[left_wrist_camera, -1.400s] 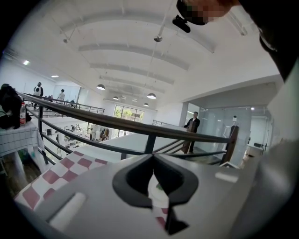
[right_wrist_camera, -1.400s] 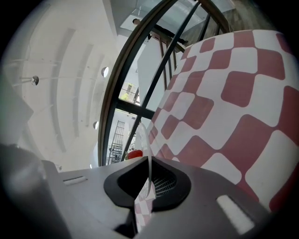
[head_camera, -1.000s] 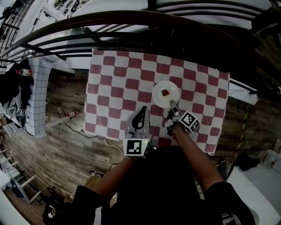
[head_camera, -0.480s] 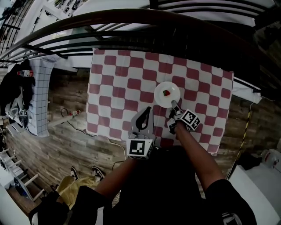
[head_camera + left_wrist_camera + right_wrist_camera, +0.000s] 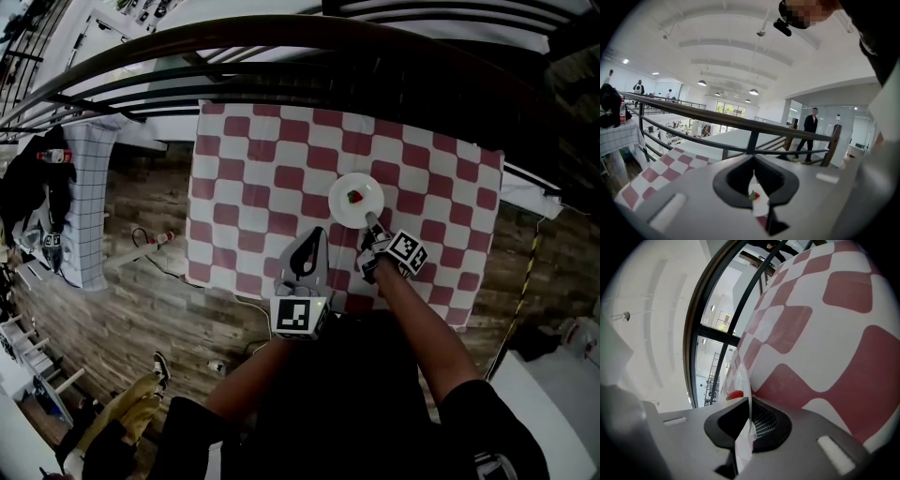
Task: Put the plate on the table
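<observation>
A small white plate [image 5: 355, 200] with a red berry [image 5: 353, 197] on it is over the near right part of the red-and-white checked table [image 5: 253, 169]. My right gripper [image 5: 372, 225] is shut on the plate's near rim. In the right gripper view the rim [image 5: 740, 380] runs edge-on between the pads of the right gripper [image 5: 749, 401], with the berry [image 5: 735, 394] just beyond and the cloth close by. My left gripper [image 5: 305, 253] hangs to the left of the plate, shut and empty. Past the closed left gripper [image 5: 753, 161] I see the plate [image 5: 760, 205] and berry [image 5: 754, 196].
A dark curved railing [image 5: 281, 42] runs behind the table's far edge. A second table with a grid cloth [image 5: 89, 187] stands at the left. Cables lie on the wooden floor [image 5: 150, 248] beside the table. A person [image 5: 122, 431] is at the lower left.
My right gripper has sunk a little towards the cloth with the plate. The left gripper has kept still. The person at the lower left has walked further left.
</observation>
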